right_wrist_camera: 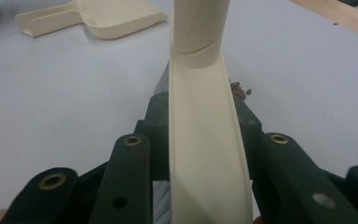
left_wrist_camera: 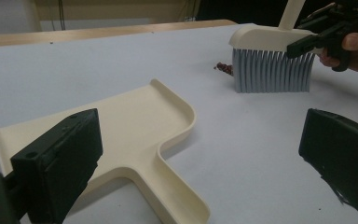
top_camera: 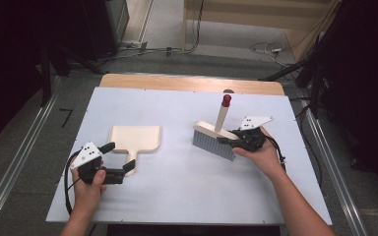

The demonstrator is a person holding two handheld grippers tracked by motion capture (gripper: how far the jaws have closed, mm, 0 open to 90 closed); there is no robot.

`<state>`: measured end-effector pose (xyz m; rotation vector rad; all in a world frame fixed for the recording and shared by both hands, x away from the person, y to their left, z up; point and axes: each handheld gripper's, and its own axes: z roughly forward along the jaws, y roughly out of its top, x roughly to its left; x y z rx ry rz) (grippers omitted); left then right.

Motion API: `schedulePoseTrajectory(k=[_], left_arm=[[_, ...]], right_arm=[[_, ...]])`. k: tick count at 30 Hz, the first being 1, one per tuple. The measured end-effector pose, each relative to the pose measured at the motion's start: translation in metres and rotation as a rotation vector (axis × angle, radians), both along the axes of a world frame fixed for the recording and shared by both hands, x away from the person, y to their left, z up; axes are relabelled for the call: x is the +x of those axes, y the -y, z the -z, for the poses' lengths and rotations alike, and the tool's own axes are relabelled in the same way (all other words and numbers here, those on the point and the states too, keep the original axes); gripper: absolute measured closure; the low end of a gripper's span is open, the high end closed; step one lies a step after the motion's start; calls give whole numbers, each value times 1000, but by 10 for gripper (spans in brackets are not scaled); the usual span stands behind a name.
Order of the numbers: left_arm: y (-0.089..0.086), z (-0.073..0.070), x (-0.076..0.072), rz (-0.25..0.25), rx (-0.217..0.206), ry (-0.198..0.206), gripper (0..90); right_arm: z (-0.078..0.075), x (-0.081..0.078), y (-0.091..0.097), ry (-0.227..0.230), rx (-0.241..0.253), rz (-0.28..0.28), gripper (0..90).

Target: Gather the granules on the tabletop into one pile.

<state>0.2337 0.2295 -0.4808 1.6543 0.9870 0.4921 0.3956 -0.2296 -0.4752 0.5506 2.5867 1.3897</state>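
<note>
Left gripper view alone shows spread jaws flanking dustpan [left_wrist_camera: 135, 126]; right's pinch brush [right_wrist_camera: 205, 116].

Dustpan [top_camera: 135, 138] cream, plain. Brush [top_camera: 215, 139] cream back and handle, grey-blue bristles, red cap on handle tip. Both tongs black; left tongs [top_camera: 119, 158] and right tongs [top_camera: 228, 139] each with pale grey plate, dark dots. Worktop [top_camera: 177, 187] pale grey-white, far edge light wood. Crumbs [left_wrist_camera: 223, 68] dark reddish-brown.

White table [top_camera: 177, 196]: dustpan [top_camera: 135, 138], dark crumbs [left_wrist_camera: 223, 68].
</note>
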Motion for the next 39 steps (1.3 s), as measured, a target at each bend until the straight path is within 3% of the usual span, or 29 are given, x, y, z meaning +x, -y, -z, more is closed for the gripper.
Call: schedulePoseTrajectory(k=[23, 31, 39], left_arm=[[1, 1, 1, 2, -2, -2, 0], [0, 1, 0, 0, 0, -3, 0], [1, 1, 1, 2, -2, -2, 0]], right_arm=[[-6, 4, -1, 11, -8, 19, 659], [-10, -2, -2, -13, 7, -15, 659], [-28, -6, 3, 0, 73, -33, 659]])
